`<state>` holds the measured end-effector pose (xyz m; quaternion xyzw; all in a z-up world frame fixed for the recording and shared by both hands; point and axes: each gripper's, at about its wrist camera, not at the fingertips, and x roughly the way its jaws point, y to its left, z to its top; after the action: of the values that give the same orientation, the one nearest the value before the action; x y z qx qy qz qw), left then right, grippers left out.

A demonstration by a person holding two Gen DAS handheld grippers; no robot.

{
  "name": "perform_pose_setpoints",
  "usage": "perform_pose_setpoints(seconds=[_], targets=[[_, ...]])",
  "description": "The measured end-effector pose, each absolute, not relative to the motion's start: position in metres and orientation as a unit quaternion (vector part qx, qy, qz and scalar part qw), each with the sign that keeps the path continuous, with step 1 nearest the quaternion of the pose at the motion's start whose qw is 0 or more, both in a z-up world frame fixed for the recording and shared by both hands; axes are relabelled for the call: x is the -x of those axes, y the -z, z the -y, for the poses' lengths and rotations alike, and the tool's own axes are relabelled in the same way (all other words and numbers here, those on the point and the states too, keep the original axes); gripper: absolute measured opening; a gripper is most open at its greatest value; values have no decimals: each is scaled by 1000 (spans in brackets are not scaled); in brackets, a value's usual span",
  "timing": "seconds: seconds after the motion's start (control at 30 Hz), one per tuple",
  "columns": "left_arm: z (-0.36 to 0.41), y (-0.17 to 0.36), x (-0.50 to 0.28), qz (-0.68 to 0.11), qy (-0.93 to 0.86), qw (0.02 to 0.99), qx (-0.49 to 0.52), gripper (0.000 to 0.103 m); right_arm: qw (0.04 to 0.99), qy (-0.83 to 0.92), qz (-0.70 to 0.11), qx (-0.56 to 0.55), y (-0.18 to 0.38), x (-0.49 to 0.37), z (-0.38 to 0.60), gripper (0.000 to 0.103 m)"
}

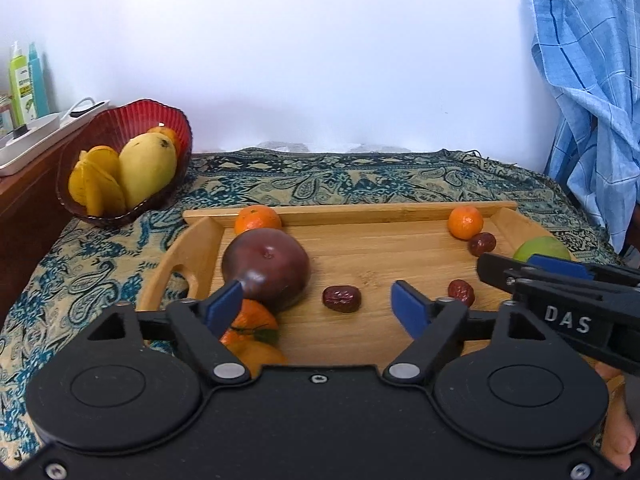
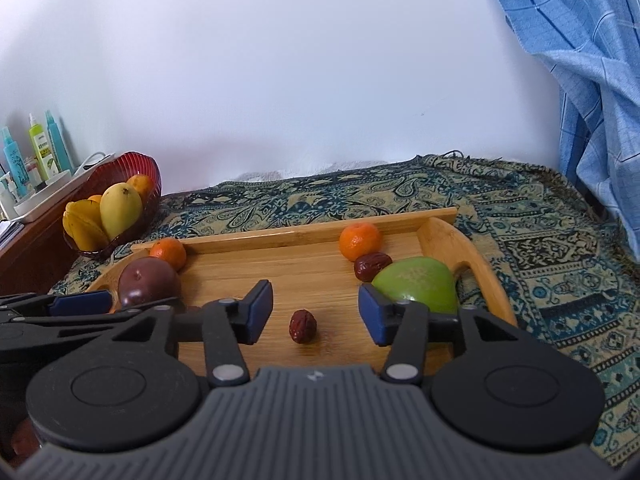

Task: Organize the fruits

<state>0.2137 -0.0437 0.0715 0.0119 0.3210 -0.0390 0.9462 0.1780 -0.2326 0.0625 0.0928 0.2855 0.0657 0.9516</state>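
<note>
Crowding the wooden tray (image 1: 360, 210): tangerines (image 1: 258, 219), dates (image 1: 341, 298), purple fruit (image 1: 266, 266).

The left gripper (image 1: 316, 304) hides most of the near tangerine (image 1: 252, 332). The right gripper (image 1: 560, 276) covers the green fruit's (image 1: 540, 248) lower half. Bottle labels (image 2: 42, 148) are unreadable.

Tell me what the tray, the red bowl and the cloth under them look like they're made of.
Tray: looks like bamboo or light wood, matte, with visible grain strips and cut-out handles.
Bowl: probably glass or clear plastic, glossy, translucent dark red with ribbed, scalloped walls.
Cloth: woven fabric, matte, paisley pattern in teal and beige, with a frayed fringe at the far edge.
</note>
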Motion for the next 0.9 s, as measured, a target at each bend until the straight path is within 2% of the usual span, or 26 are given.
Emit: perform_pose_setpoints(seconds=[0.13,0.37,0.63,0.9], targets=[[40,-74,-207,-320,36,947,-10,88,955,-63,-276,-90,-64,-170,236,74],[34,-75,-192,-320,27,947,-13,96,959,-59,-267,-78,-65,-156,234,80],[25,-75,-177,-322,10,947,-15,103,958,-54,-267,-90,-63,-143,242,103],[23,-76,-162,-321,9,947,-25,103,962,-50,-255,-79,-65,-122,239,103]])
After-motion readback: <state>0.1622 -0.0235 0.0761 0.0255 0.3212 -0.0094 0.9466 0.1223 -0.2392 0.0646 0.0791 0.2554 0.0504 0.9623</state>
